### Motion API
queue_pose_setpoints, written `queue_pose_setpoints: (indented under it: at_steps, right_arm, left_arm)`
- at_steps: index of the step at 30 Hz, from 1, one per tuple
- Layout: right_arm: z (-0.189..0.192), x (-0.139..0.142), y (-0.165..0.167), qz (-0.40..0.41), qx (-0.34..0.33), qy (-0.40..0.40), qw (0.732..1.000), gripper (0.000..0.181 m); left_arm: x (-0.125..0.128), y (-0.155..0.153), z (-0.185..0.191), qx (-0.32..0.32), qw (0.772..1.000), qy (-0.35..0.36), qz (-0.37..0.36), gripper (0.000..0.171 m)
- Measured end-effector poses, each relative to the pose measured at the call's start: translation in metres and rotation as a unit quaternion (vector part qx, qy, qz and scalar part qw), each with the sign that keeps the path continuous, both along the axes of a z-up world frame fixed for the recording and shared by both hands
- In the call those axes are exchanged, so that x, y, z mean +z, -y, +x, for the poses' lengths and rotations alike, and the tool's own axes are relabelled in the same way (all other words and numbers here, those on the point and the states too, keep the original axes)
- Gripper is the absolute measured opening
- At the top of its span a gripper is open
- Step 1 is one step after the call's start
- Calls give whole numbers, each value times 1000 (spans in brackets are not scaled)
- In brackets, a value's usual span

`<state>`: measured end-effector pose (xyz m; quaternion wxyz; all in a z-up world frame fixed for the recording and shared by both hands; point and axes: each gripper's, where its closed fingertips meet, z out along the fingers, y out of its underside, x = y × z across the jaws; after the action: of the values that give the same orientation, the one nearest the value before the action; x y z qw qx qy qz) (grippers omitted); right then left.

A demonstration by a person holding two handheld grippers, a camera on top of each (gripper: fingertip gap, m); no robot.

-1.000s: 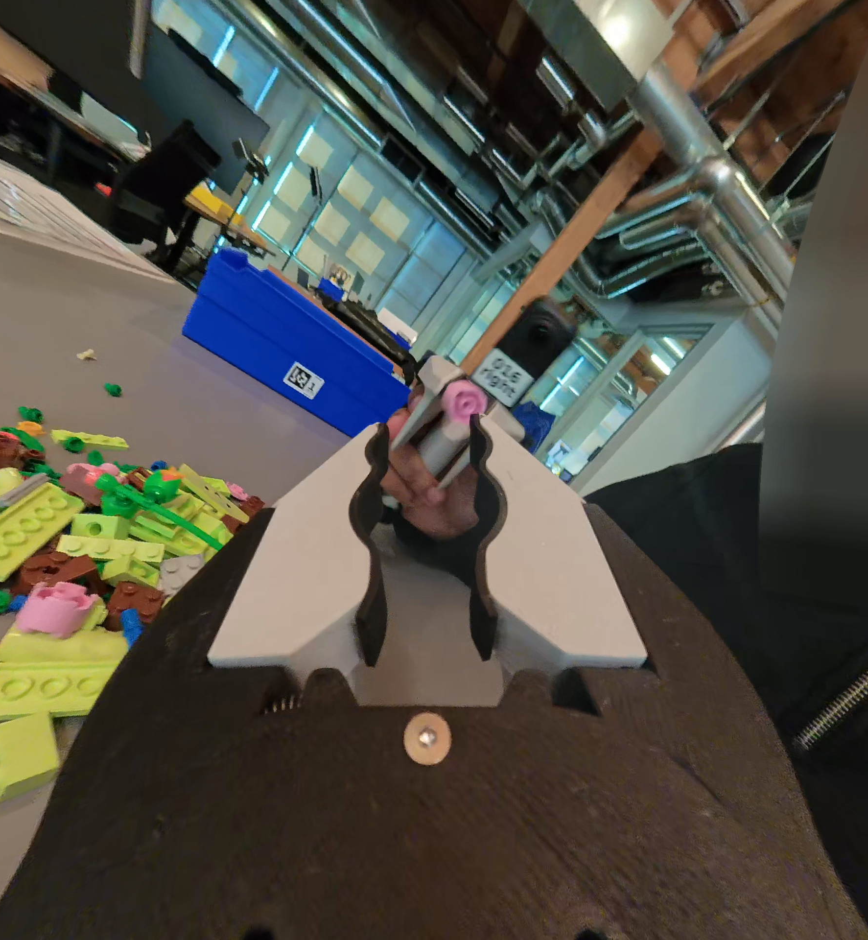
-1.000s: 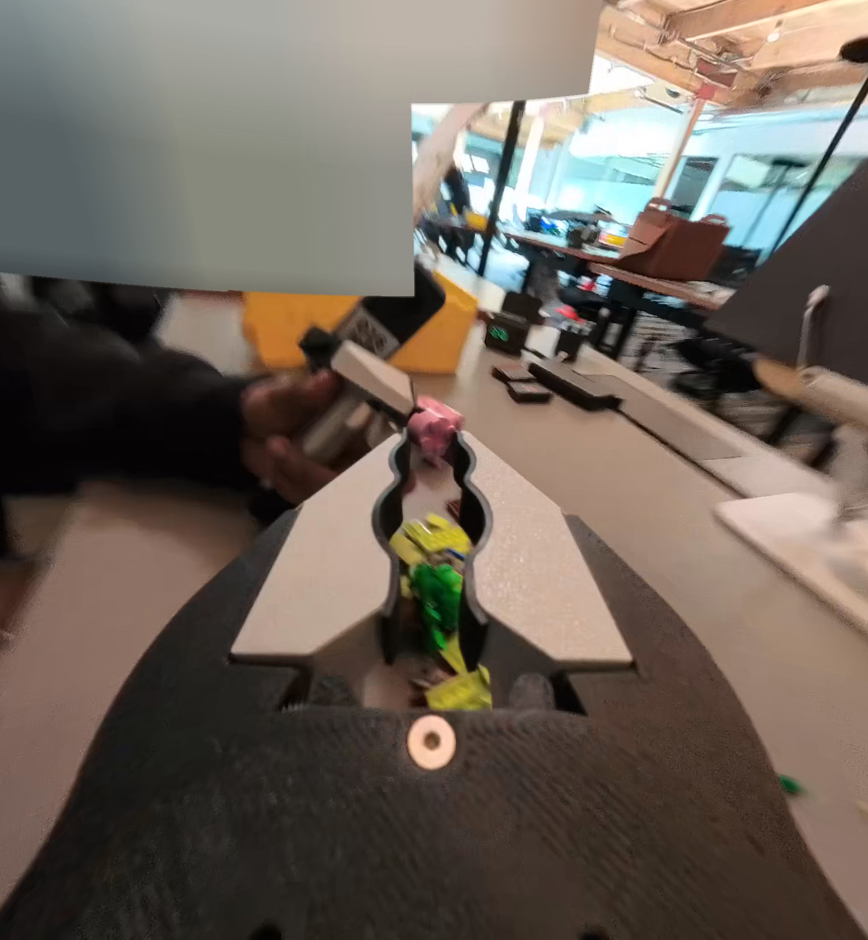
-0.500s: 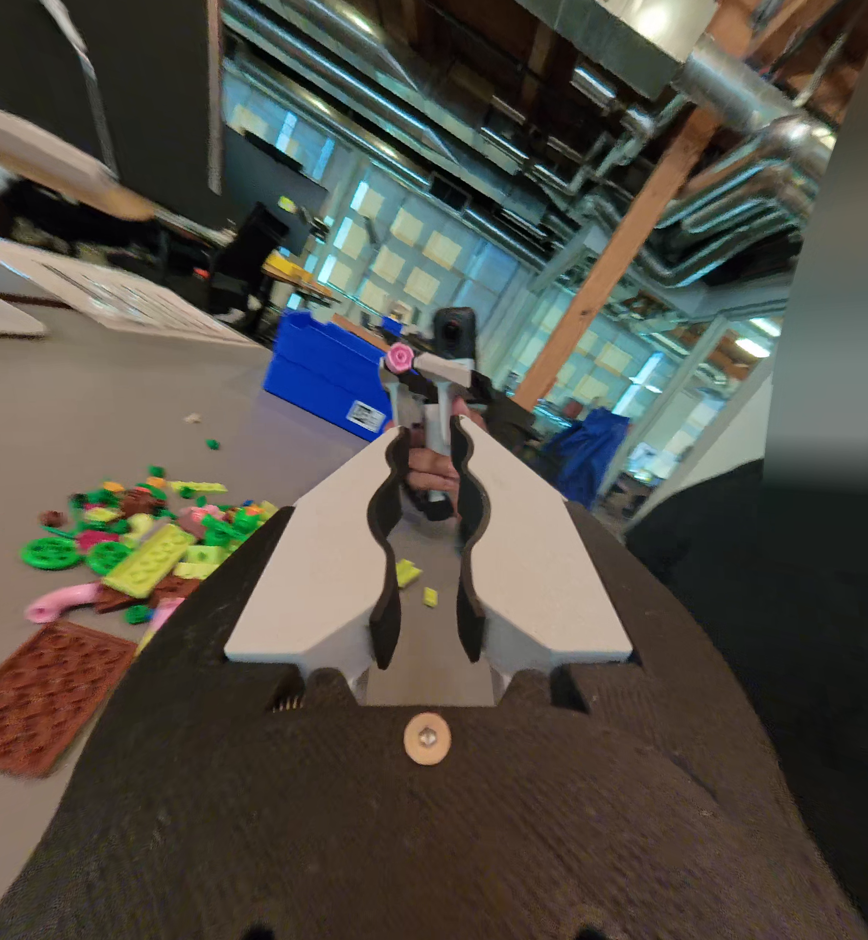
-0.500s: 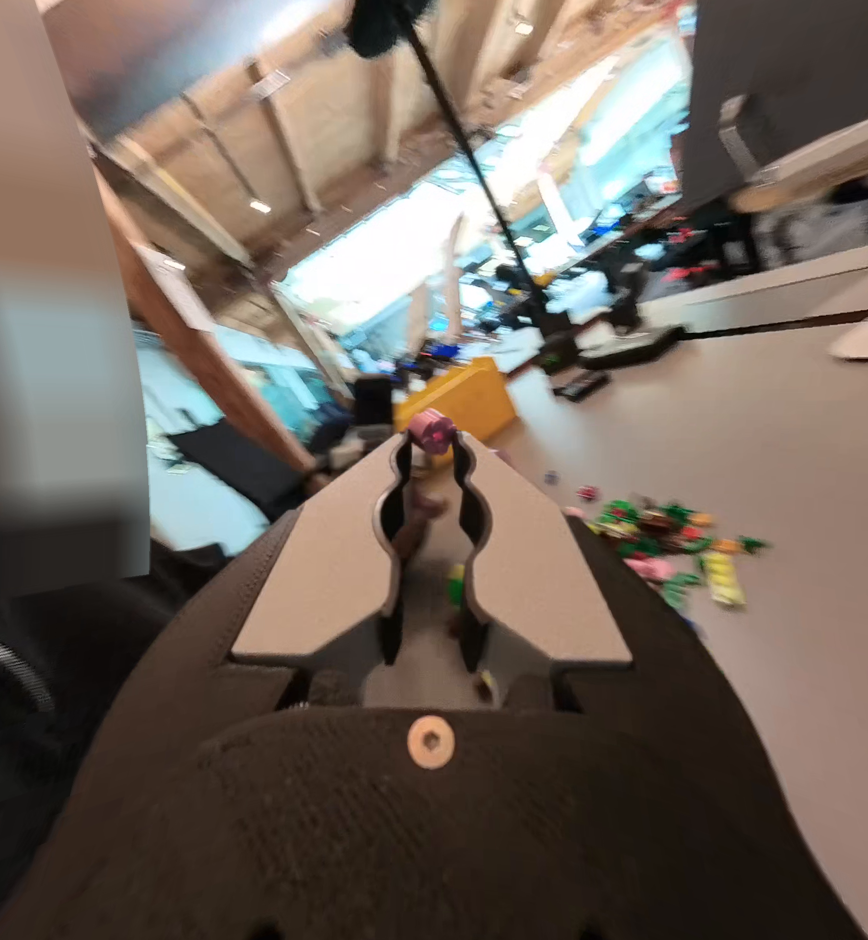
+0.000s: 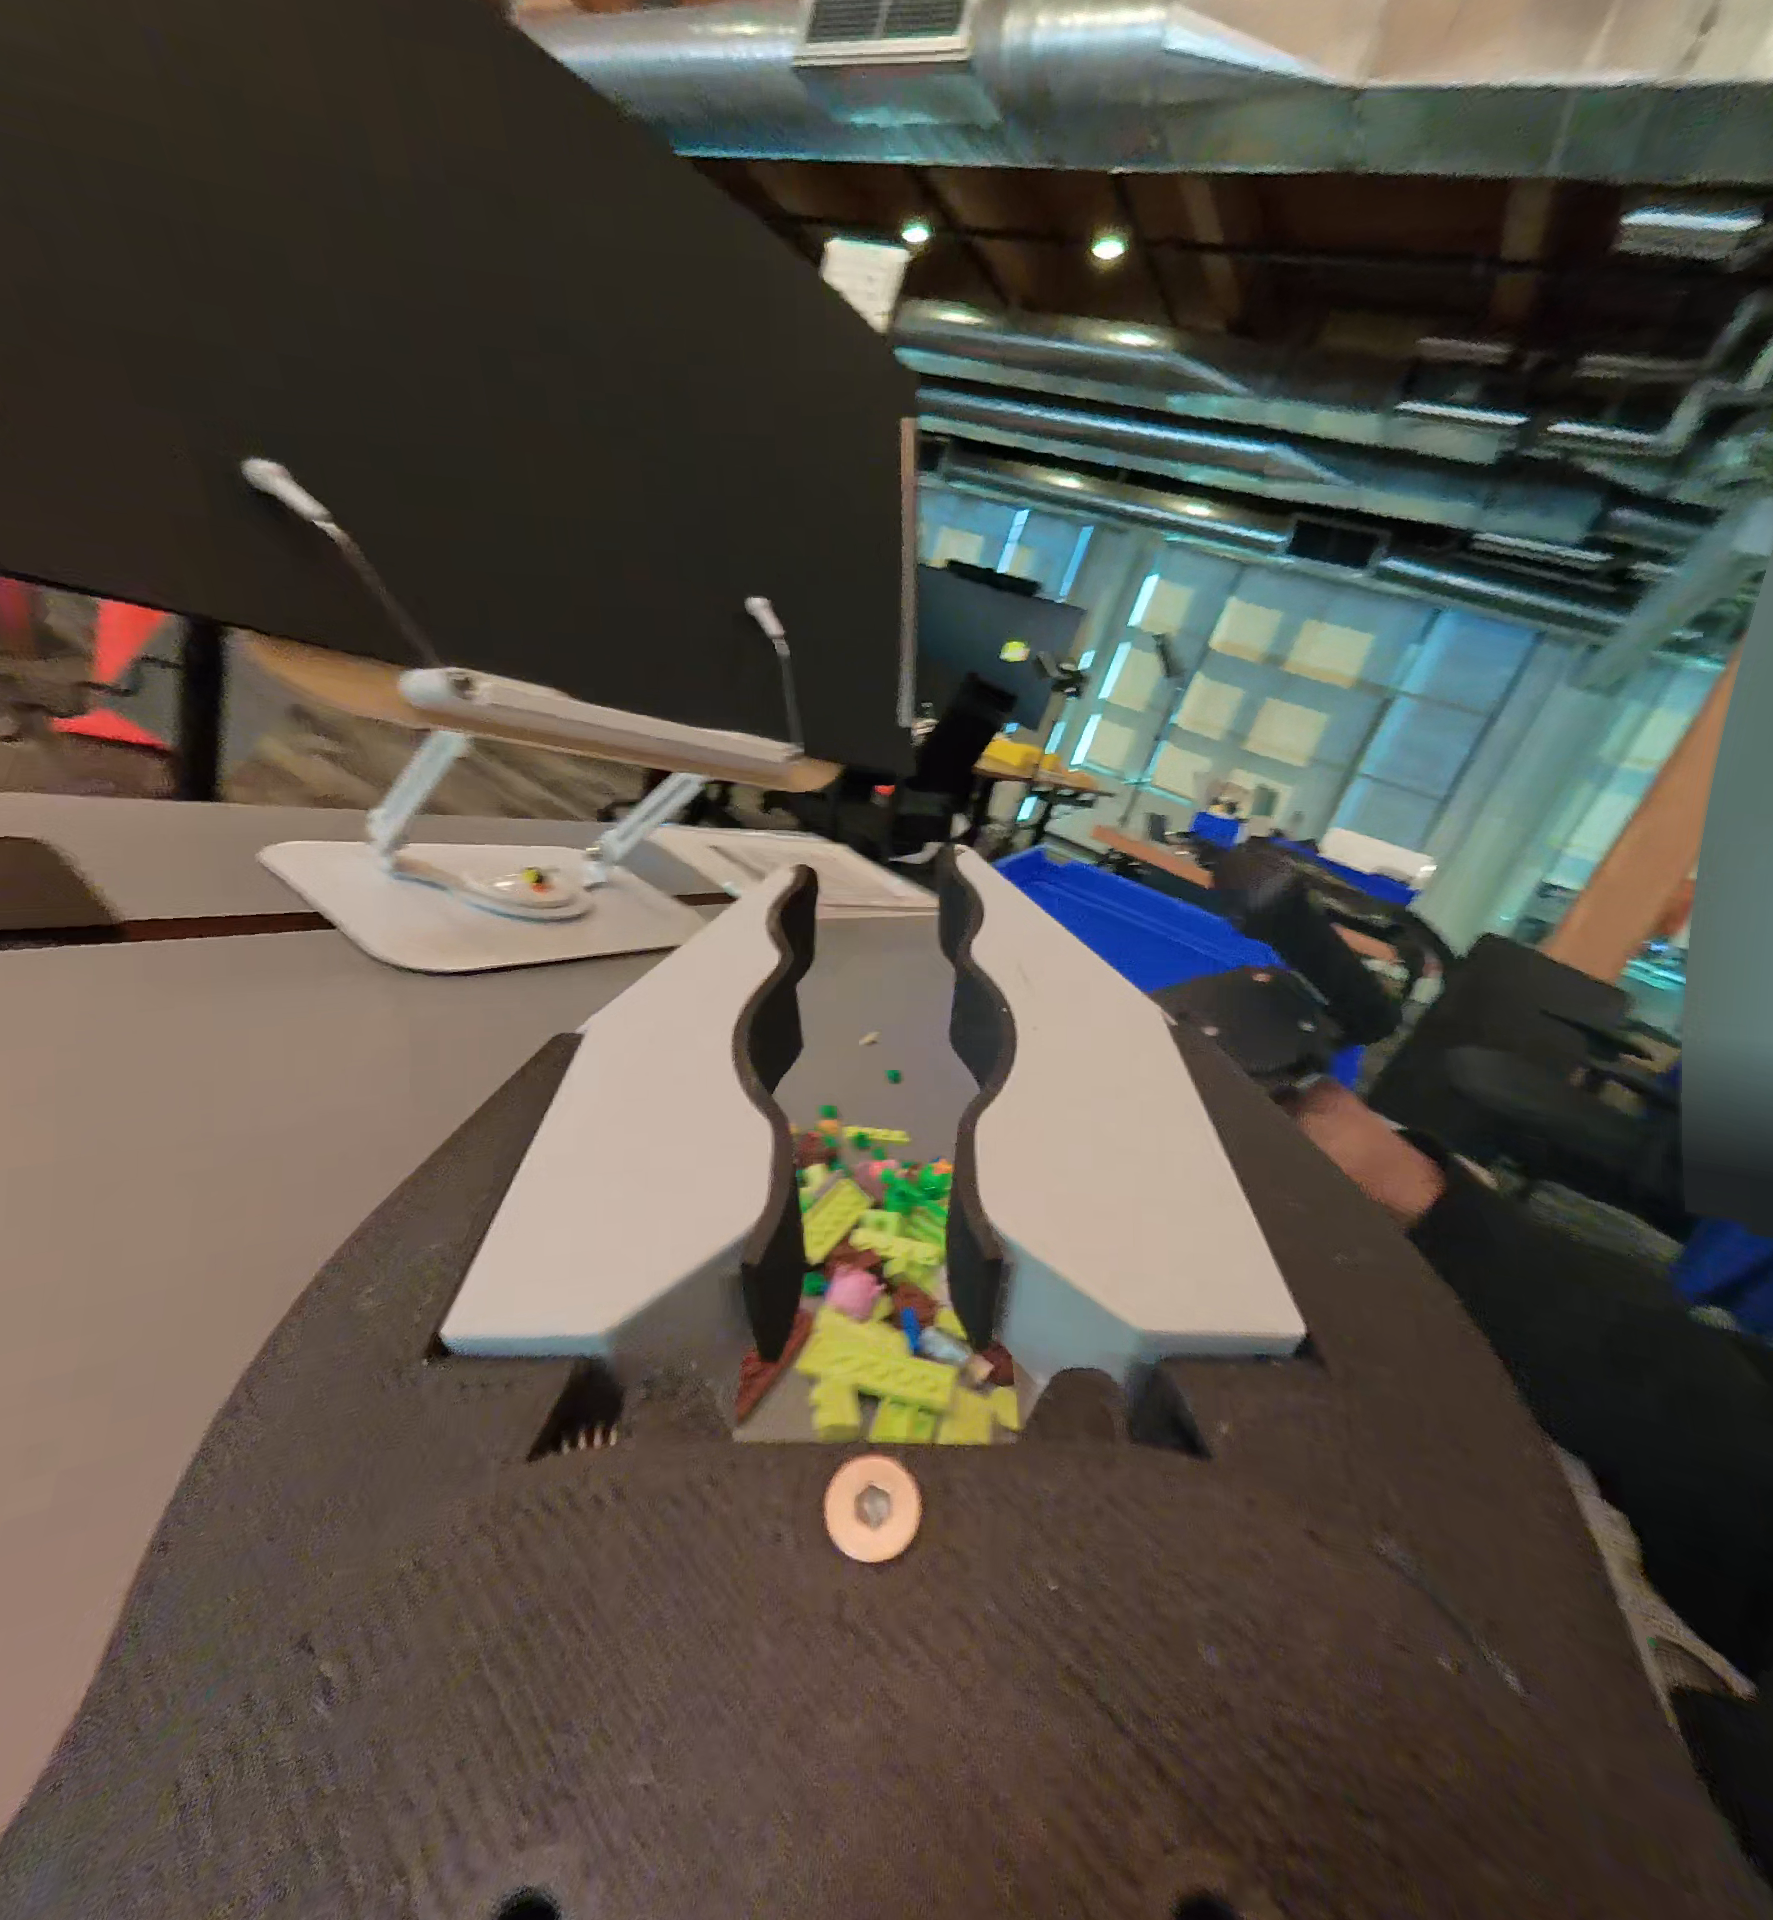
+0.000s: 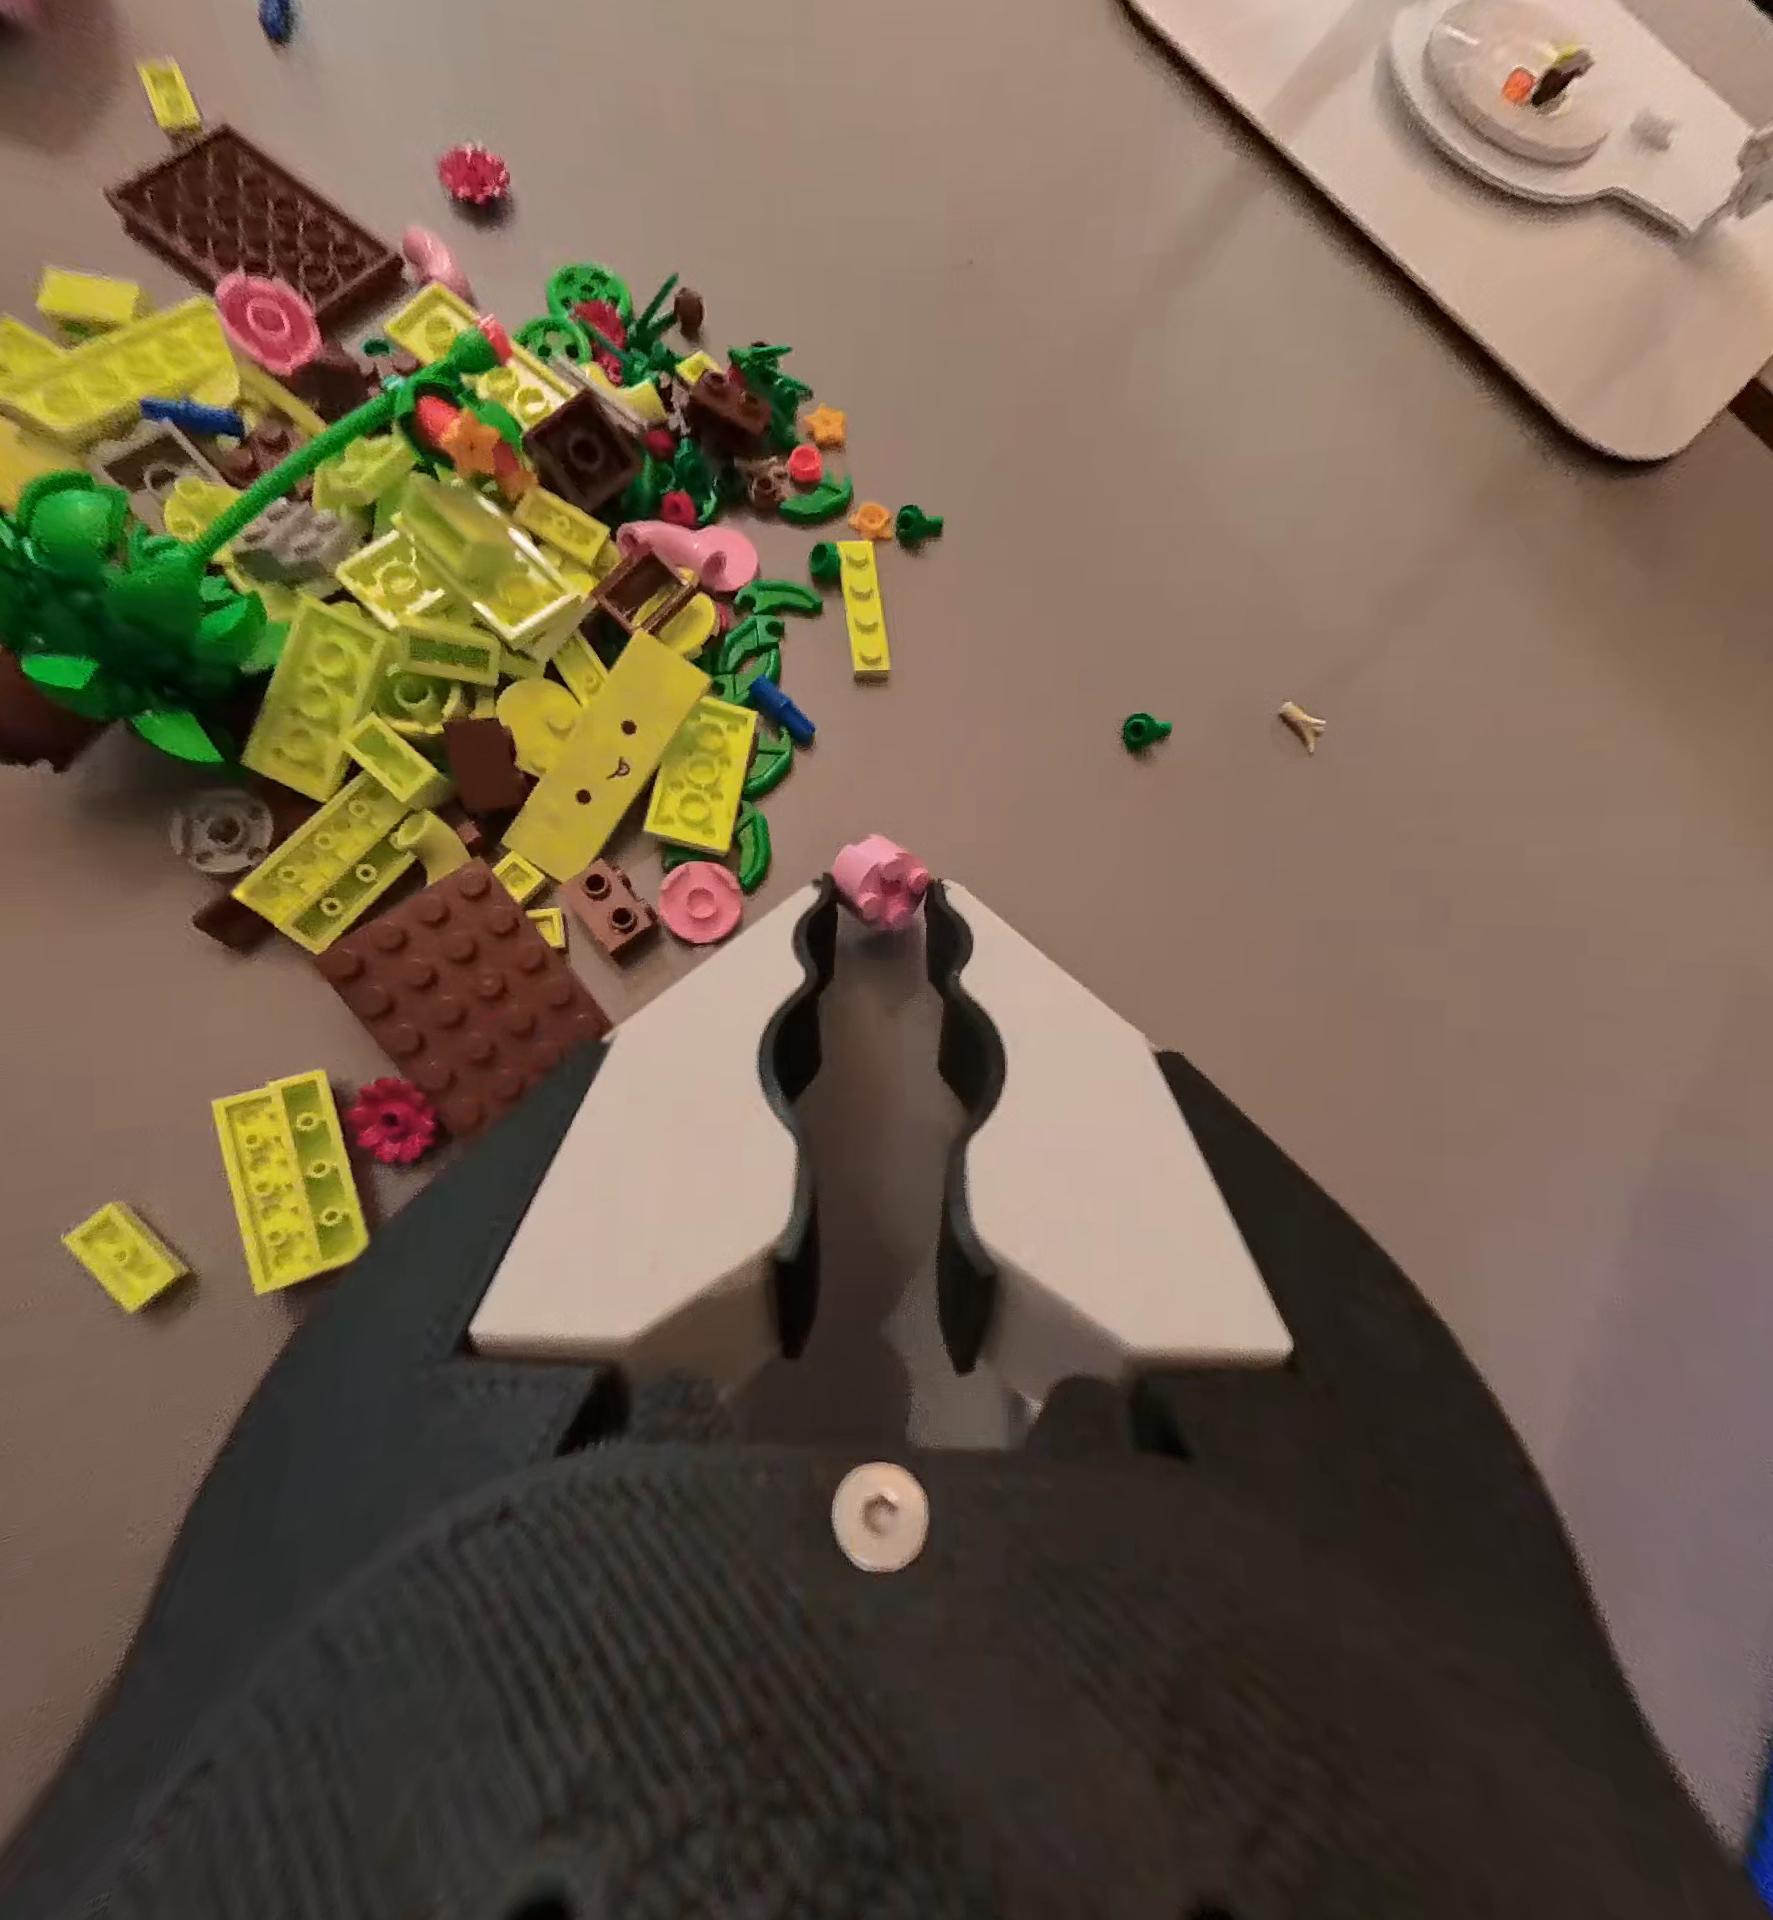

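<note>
My right gripper (image 6: 880,902) is shut on a small round pink brick (image 6: 880,881) held at its fingertips above the grey table (image 6: 1277,935). A pile of loose toy bricks (image 6: 425,582), lime, brown, green and pink, lies on the table to its left. A brown studded plate (image 6: 461,992) sits just left of the right fingers. My left gripper (image 5: 874,894) is open and empty, held above the table; part of the brick pile (image 5: 877,1247) shows between its fingers. The other gripper and a hand (image 5: 1287,997) show at the right of the left wrist view.
A white stand base (image 6: 1547,229) with a round dish sits at the table's far right; in the left wrist view this stand (image 5: 508,904) carries a tilted board. A large black panel (image 5: 394,364) rises behind it. A blue bin (image 5: 1152,925) stands farther back. My hands' fingertips stand some 30 cm from each other. It is some 7 cm from my right tips to the brown studded plate (image 6: 461,992).
My right gripper has swung from pointing up across the room to pointing down at the table, still holding the pink brick. My left gripper has turned away from the right gripper toward the stand and pile.
</note>
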<state>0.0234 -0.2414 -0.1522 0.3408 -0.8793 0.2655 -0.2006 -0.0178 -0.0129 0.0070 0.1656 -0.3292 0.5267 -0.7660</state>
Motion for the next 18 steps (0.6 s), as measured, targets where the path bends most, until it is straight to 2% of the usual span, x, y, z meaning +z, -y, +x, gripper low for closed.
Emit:
queue_pose_setpoints:
  at_steps: [4, 7, 8, 10, 11, 15, 18]
  right_arm:
    - [-1, -3, -1, -40, 6, 17, 999, 15]
    - [-3, -3, -3, -42, 14, 24, 999, 15]
    - [-3, -3, -4, -41, 17, 23, 999, 15]
    - [-3, -4, -4, -40, 18, 20, 999, 15]
    - [-3, -4, -3, -40, 18, 19, 999, 15]
    - [-4, -2, -5, -32, 22, 22, 999, 15]
    - [-4, -1, -5, -36, 24, 27, 999, 15]
  left_arm:
    - [-12, -43, 16, 78, 995, -20, 51, 35]
    - [-29, -61, 21, 102, 988, -38, 108, 42]
    - [-39, -63, 23, 101, 984, -50, 137, 52]
    - [-64, -58, 22, 74, 973, -75, 207, 83]
    - [-77, -54, 18, 55, 964, -85, 246, 90]
    - [-118, -56, 14, 43, 926, -109, 358, 97]
    - [-128, -57, 15, 44, 915, -131, 378, 92]
